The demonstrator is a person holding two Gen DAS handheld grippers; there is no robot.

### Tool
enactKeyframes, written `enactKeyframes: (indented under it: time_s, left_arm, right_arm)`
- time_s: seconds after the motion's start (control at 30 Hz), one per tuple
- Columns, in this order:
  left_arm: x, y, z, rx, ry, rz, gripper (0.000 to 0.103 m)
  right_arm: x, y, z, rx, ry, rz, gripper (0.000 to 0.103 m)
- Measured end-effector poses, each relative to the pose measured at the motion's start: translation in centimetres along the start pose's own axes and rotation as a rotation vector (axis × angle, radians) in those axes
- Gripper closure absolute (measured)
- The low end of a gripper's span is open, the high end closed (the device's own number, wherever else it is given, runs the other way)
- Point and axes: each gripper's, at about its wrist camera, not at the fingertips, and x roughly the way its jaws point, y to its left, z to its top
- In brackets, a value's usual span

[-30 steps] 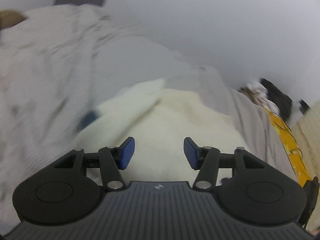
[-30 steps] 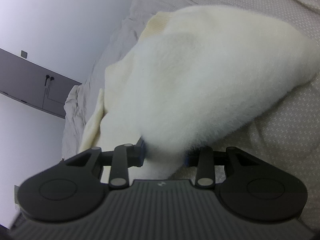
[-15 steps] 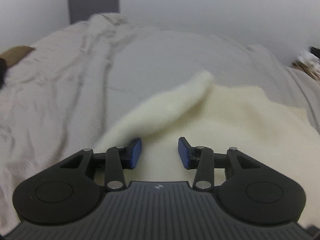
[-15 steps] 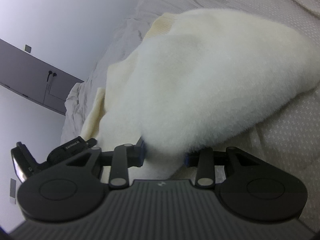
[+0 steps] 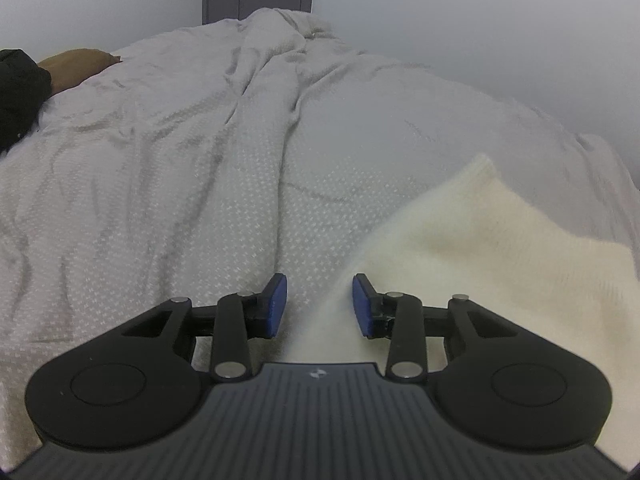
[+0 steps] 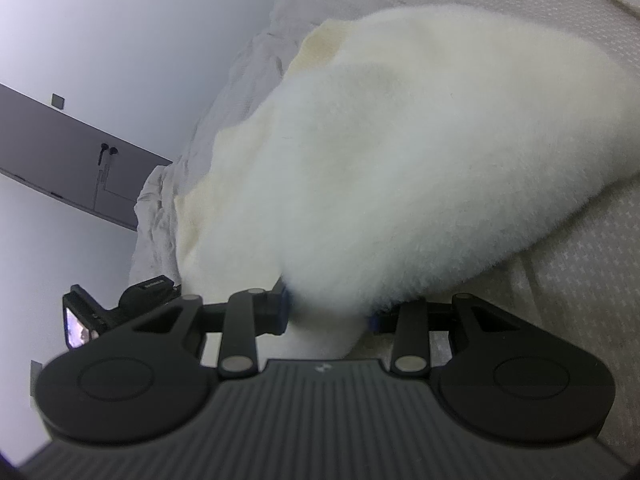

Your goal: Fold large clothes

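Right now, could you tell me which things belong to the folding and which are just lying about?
Job: cream sweater; right gripper clamped on it; left gripper closing at its edge; bedspread underneath.
Lying about: brown pillow; black garment.

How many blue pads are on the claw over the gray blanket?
2: one pad over the gray blanket, the other pad at the fuzzy white sweater's edge.

Both wrist cams look down close at bed (image 5: pixel 200 200), sharing cream sweater (image 5: pixel 500 260).
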Motion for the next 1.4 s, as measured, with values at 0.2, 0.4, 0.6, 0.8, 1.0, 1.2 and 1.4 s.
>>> enactKeyframes:
  time_s: [0.2,0.4,0.6,0.8,1.0,1.2,1.4]
  left_arm:
    - [-4.2,0.1,-1.1,-0.023,0.005,-0.123,0.06]
    - [-10.0,-0.4,-2.6,0.04,-0.033,-0.237,0.049]
    - [-15.3,-0.5,-6.3,0.067,0.006,-0.376,0.043]
    - [-17.4,0.0,-10.6,-0.015,0.14,-0.514,0.032]
    - [-15.7,0.6,-12.1,-0.103,0.253,-0.531,0.027]
    - [-14.0,1.2,-12.3,-0.128,0.29,-0.513,0.024]
    - [-12.1,1.8,-12.3,-0.187,0.338,-0.506,0.019]
  right_arm:
    - [0.2,0.3,-0.2,-0.014,-0.003,-0.011,0.064]
    - [0.0,0.2,-0.5,-0.015,-0.003,-0.007,0.061]
    - [-0.6,0.7,-1.2,-0.058,-0.025,-0.026,0.058]
    - [-1.4,0.6,-1.4,-0.036,-0.02,-0.038,0.051]
    - [-2.3,-0.9,-0.9,0.091,-0.006,-0.021,0.023]
    - [-1.7,-2.1,-0.7,0.194,0.004,-0.001,0.023]
    - [-1.1,-2.9,0.2,0.275,-0.017,0.052,0.023]
